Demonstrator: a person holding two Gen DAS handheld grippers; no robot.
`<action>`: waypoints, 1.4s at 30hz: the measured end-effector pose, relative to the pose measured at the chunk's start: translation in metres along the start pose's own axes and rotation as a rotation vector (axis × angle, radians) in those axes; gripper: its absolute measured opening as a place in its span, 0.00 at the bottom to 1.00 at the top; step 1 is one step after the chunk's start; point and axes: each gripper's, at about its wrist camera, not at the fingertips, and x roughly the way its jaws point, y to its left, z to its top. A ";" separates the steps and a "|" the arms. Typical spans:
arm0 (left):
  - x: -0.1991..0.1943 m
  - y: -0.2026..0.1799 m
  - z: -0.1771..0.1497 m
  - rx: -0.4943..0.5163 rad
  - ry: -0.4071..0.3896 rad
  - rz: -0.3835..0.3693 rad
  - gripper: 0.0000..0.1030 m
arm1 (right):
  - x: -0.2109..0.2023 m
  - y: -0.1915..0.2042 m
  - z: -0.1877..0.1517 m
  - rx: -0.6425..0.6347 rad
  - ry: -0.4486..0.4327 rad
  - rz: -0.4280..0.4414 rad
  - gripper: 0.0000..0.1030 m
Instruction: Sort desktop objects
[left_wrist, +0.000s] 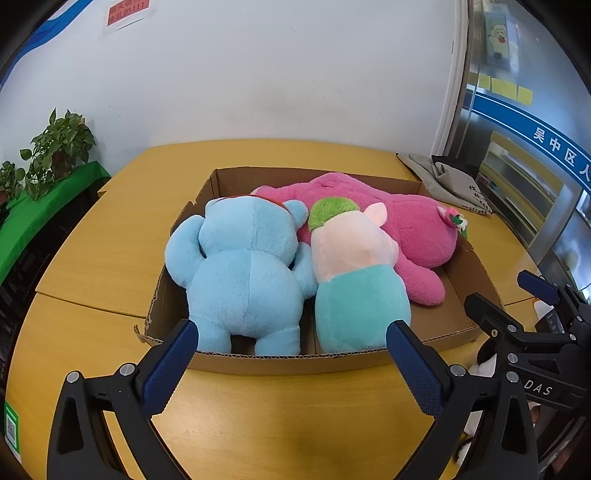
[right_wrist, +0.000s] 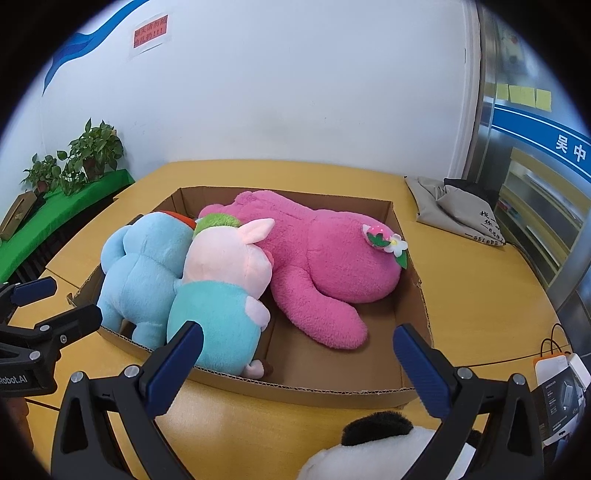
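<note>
Three plush toys in the box (left_wrist: 424, 352): blue bear (left_wrist: 240, 266) at left, pig (left_wrist: 354, 273) touching it, pink bear (left_wrist: 413, 229) behind and to the right. Box on yellow table (left_wrist: 277, 417). Near edge: black-and-white plush (right_wrist: 373, 446), outside the box. Left gripper (left_wrist: 291, 354) spread wide, holding nothing; right gripper (right_wrist: 299, 354) likewise spread, empty. Bag (right_wrist: 454, 206) far right.

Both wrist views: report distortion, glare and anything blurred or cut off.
Left wrist view: strong fisheye bowing of the table, dark corner vignette; the cardboard box and blue plush are sharp under even light. Right wrist view: same bowing; the black-and-white plush is cut off at the bottom edge; mild glare on the metal door.
</note>
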 end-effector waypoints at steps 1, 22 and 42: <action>0.000 0.000 0.000 0.001 0.000 -0.002 1.00 | 0.000 0.000 0.000 -0.001 0.001 0.001 1.00; 0.005 -0.007 -0.002 0.010 0.020 -0.025 1.00 | 0.000 -0.006 -0.005 0.010 0.014 0.018 1.00; 0.071 -0.111 -0.047 0.092 0.302 -0.435 1.00 | -0.046 -0.142 -0.105 0.148 0.180 -0.001 0.99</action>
